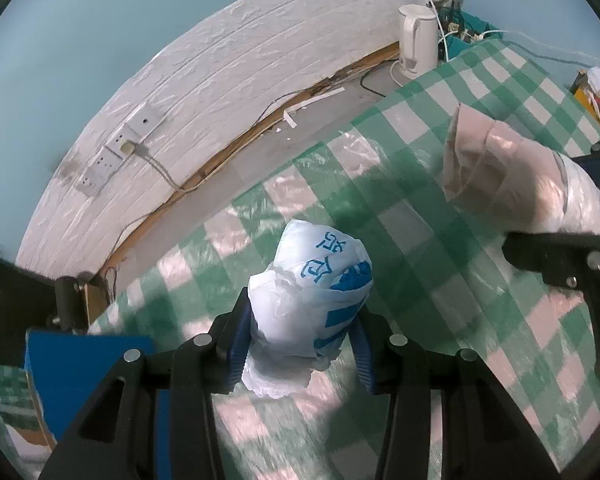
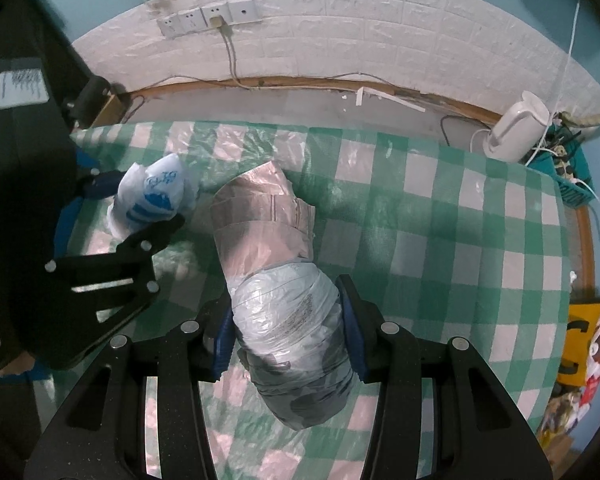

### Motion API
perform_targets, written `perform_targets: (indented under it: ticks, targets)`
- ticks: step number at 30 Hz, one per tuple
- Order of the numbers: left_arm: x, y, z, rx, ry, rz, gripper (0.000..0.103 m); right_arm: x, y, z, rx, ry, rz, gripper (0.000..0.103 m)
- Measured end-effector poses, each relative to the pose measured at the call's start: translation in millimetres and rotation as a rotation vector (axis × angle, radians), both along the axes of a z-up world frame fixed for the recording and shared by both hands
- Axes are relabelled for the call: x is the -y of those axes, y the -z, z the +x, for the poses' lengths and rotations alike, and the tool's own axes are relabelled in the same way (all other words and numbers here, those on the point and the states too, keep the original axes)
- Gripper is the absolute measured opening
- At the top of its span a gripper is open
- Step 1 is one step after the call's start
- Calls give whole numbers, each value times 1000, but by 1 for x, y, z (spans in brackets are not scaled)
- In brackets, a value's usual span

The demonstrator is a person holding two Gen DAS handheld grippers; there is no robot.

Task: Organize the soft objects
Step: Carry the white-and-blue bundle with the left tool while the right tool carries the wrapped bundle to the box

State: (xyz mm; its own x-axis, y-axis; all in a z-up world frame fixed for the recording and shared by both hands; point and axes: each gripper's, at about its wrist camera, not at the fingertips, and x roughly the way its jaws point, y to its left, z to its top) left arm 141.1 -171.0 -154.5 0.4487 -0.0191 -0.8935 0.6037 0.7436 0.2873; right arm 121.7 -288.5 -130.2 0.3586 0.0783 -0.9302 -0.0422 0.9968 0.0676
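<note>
Tablecloth (image 2: 440, 240): green-and-white check under clear plastic, covers the table; fills the lower half of both views.
Wall (image 2: 340, 20): white brick-pattern panel, 12 o'clock in right wrist view; socket strip (image 2: 206, 18) with one plug in.
Pink-and-grey roll (image 2: 276, 276): long bundle of rolled plastic bags, pink end toward 12 o'clock, grey end at 6.
Right gripper (image 2: 288, 328): blue pads pinching the roll's grey part from both sides.
White bag bundle (image 1: 312, 300): blue print; at 9 o'clock of the roll, apart from it.
Left gripper (image 1: 300, 340): pads clamped on the bundle's lower part.
Kettle (image 1: 416, 40): white, 1 o'clock, past the table's far edge.
</note>
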Motion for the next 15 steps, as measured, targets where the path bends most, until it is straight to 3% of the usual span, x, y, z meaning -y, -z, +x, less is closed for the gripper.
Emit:
perform_targets:
  ticks: [15]
  targets:
    - [-41, -46, -49, 27, -81, -70, 45, -8, -36, -48, 53, -14, -5, 45]
